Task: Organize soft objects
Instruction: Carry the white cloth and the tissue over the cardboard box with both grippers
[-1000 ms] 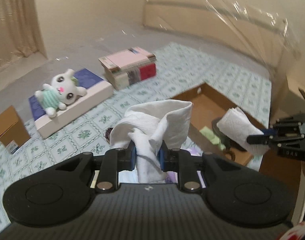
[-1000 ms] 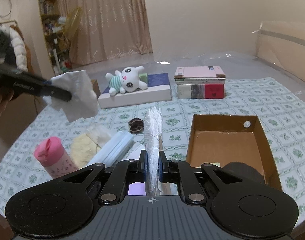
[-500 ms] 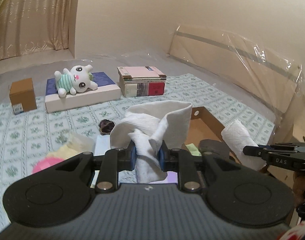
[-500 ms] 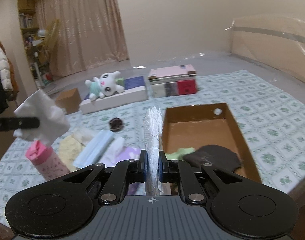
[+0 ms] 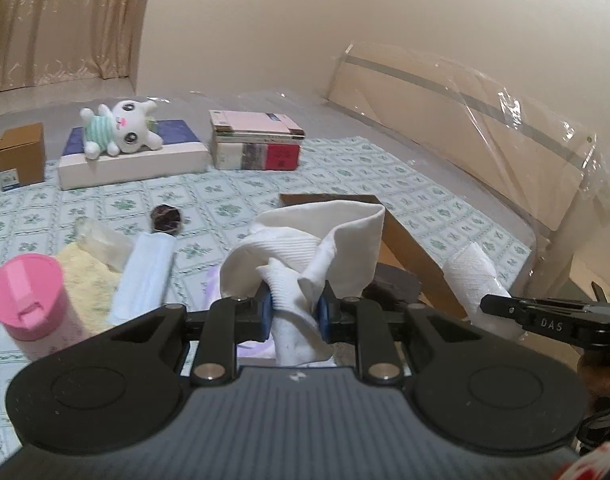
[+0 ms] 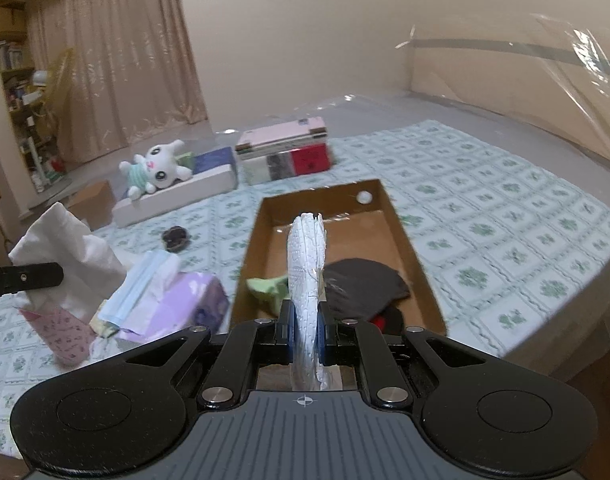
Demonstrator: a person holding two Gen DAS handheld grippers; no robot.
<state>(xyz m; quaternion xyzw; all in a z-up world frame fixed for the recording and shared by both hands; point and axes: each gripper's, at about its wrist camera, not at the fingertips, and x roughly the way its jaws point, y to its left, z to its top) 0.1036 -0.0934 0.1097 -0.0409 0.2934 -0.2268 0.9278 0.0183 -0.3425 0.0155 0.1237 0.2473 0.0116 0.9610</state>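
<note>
White ribbed cloth stays pinched in my left claw, bunched above the bed's patterned sheet. My right claw still squeezes a folded white paper towel on edge, now over the near end of the open brown cardboard box, where a second ago it hung short of it. Inside lie a green cloth and a dark cap. Farther off, the pink tumbler and the white plush rabbit have swung leftward in view.
</note>
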